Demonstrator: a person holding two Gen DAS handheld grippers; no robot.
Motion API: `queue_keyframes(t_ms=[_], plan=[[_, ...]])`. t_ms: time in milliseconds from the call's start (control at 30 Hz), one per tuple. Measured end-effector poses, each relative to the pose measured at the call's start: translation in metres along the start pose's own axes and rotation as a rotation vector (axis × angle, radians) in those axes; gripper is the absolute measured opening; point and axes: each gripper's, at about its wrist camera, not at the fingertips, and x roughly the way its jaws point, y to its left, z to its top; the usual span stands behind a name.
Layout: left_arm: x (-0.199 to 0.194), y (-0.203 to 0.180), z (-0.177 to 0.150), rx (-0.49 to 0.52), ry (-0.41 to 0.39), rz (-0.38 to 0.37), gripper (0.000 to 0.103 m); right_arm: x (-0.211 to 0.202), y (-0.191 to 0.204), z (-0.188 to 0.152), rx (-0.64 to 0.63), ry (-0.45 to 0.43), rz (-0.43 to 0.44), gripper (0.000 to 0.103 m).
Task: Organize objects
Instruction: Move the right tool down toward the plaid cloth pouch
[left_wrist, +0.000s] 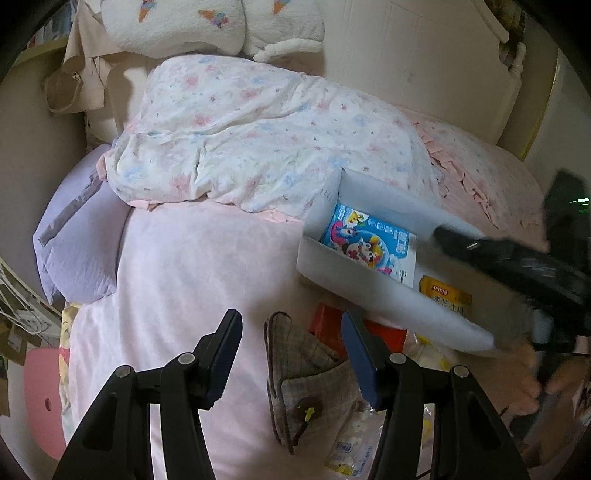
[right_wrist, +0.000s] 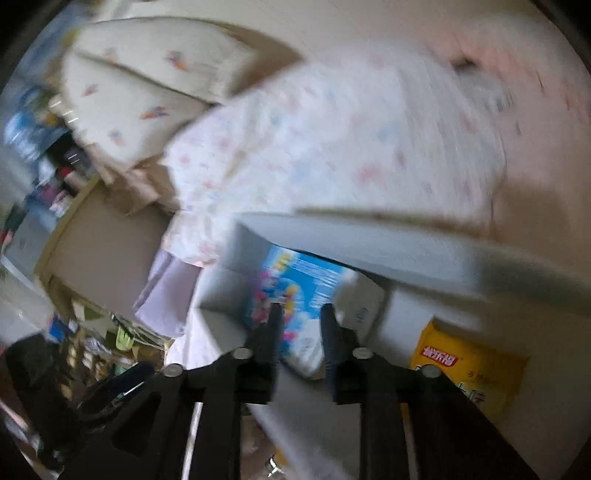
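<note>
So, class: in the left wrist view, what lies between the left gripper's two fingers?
Between the left gripper fingers lies the plaid fabric pouch on the pink bedsheet; the pads are not touching it.

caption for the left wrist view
Open left gripper above plaid pouch beside white box on pink bed.
</note>
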Motion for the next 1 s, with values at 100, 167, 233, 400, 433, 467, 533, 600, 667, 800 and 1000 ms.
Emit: queue_keyframes(t_ms=[100, 167, 233, 400, 433, 467, 533, 600, 667, 800, 1000], plan=[[0.002, 0.007, -0.008, -0.004, 0.002, -0.015, 0.054, -0.021, 0.027, -0.009, -0.137, -0.054, 0.003, 0.046], [0.000, 0.015, -0.016, -0.017, -0.004, -0.030, 0.054, -0.027, 0.044, -0.020, -0.218, -0.061, 0.021, 0.046], [-0.002, 0.024, -0.023, -0.032, -0.015, -0.031, 0.054, -0.026, 0.060, -0.033, -0.283, -0.041, 0.057, 0.046], [-0.003, 0.051, -0.037, -0.091, -0.015, 0.002, 0.054, 0.010, 0.088, -0.070, -0.374, 0.109, 0.034, 0.046], [-0.003, 0.056, -0.039, -0.099, -0.015, 0.016, 0.054, 0.022, 0.090, -0.074, -0.369, 0.150, 0.013, 0.046], [-0.003, 0.060, -0.041, -0.107, -0.015, 0.033, 0.054, 0.036, 0.090, -0.080, -0.359, 0.198, 0.004, 0.046], [-0.003, 0.067, -0.044, -0.119, -0.016, 0.052, 0.054, 0.053, 0.087, -0.090, -0.336, 0.259, -0.012, 0.046], [-0.003, 0.071, -0.044, -0.125, -0.018, 0.058, 0.054, 0.068, 0.084, -0.100, -0.320, 0.307, -0.016, 0.046], [-0.003, 0.074, -0.043, -0.131, -0.017, 0.065, 0.054, 0.073, 0.082, -0.108, -0.325, 0.321, -0.006, 0.042], [-0.002, 0.073, -0.043, -0.129, -0.020, 0.063, 0.054, 0.068, 0.083, -0.110, -0.360, 0.294, -0.017, 0.017], [-0.003, 0.066, -0.043, -0.099, -0.017, 0.065, 0.054, 0.061, 0.077, -0.106, -0.326, 0.283, 0.004, 0.000]])
